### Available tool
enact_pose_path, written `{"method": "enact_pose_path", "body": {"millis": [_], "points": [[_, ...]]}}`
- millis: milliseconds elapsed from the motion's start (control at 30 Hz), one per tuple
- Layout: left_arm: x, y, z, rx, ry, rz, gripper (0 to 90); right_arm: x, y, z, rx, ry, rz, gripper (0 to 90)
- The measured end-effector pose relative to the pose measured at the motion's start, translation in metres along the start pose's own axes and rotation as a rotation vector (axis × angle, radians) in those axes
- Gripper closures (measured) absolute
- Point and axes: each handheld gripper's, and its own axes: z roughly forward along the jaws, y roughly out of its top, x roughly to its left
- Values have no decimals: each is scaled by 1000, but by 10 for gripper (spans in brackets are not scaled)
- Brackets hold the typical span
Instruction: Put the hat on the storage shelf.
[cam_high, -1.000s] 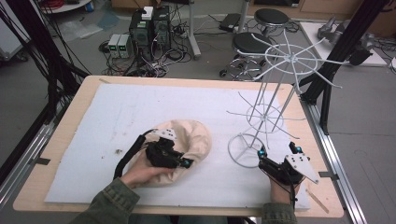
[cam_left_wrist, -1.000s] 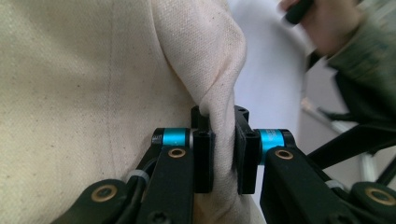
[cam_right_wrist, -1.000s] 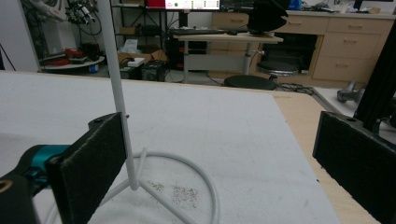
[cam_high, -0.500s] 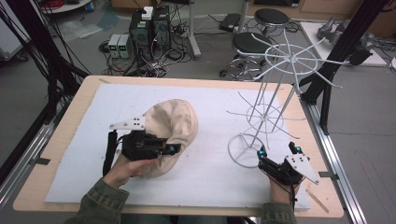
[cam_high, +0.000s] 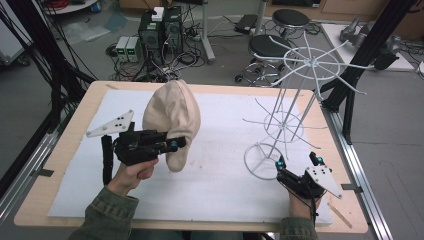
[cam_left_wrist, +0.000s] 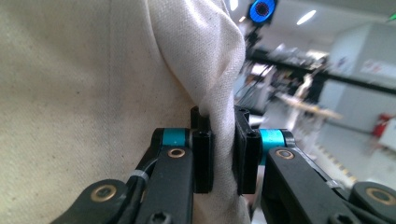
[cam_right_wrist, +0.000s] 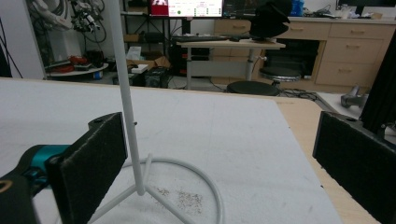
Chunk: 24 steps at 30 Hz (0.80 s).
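1. The left gripper (cam_high: 172, 145) is clamped on a fold of one beige hat (cam_high: 172, 117), held up above the white mat (cam_high: 220, 175), near its left half.
2. The mat middle lies free.
3. One white wire rack (cam_high: 285, 120) stands near the right edge.
4. The right gripper (cam_high: 298, 163) has its jaws wide apart, empty, beside the rack base.

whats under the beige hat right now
The beige hat hangs lifted in the left gripper, with bare white mat below. Its hollow inside faces away, so that stays unseen.
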Motion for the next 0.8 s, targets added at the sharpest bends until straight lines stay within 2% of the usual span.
{"method": "enact_pose_path", "body": {"millis": [100,300,400,700,800], "points": [[-3,9,2,-12,-5,24,805,0,0,0,-2,1,-1,20],[-9,27,11,-33,-69,60,805,0,0,0,0,9,-1,20],[-12,35,16,-36,-85,88,804,1,0,-1,-4,10,3,20],[-16,54,28,-55,-80,127,803,1,0,1,-6,22,2,20],[-14,61,29,-70,-63,127,802,2,0,0,-1,18,17,20]]}}
